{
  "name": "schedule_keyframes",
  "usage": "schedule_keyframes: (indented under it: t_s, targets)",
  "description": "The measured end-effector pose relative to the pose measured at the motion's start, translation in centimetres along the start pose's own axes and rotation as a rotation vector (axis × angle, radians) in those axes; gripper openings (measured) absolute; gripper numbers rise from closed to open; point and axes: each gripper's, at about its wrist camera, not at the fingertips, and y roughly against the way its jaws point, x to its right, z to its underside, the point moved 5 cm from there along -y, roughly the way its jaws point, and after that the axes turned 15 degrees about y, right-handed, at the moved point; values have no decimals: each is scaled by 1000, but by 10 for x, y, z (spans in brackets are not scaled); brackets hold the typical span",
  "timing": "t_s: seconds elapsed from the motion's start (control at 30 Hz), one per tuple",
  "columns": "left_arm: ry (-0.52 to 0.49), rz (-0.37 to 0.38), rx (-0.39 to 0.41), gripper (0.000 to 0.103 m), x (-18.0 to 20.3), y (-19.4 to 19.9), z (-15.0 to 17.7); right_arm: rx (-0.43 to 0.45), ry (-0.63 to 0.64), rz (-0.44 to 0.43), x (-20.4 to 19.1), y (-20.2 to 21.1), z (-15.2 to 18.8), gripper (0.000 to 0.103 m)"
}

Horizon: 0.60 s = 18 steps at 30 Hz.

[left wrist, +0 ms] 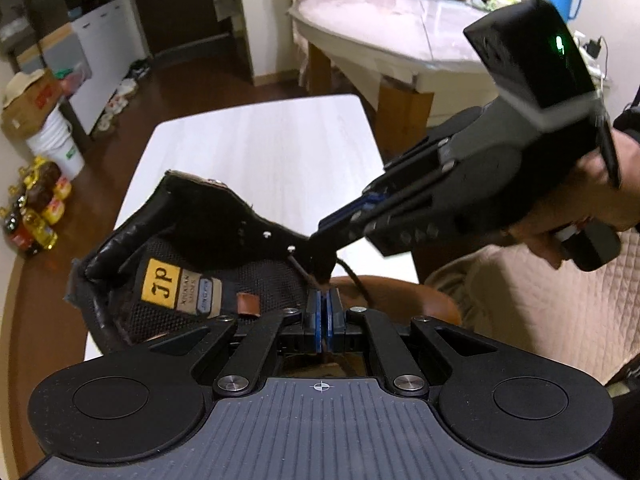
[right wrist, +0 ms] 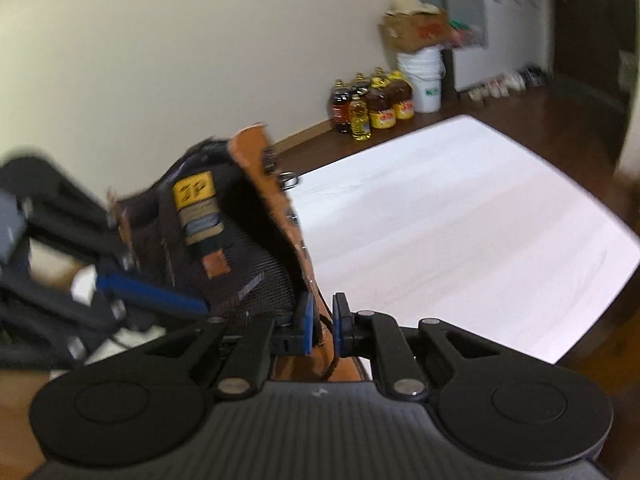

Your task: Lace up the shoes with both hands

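Already the brown shoe sat tipped above the near end of the white worktop, its tongue label facing up. The left tongs were pressed shut on something thin and dark at the shoe's lower eyelets — probably the lace. The right tongs, part open, straddled the shoe's leather eyelet flap; whether they pinched it I could not tell. Best to steady that flap first — then feed the lace squarely through.

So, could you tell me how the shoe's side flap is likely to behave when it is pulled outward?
The side flap probably bends easily: it already splays away from the mesh tongue. It looks like leather, so it likely springs back somewhat. The metal eyelets may stiffen its edge a little.
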Motion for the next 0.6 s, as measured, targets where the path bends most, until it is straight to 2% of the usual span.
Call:
schedule_keyframes:
  t_s: [0.23,0.6]
  targets:
    - [-31,-1,-26,2,0,-13,-3,10,-33,-20,14,10,3,13]
    - [-21,-7,-32,2,-3,-23,-8,5,-24,-31,6,7,-1,13]
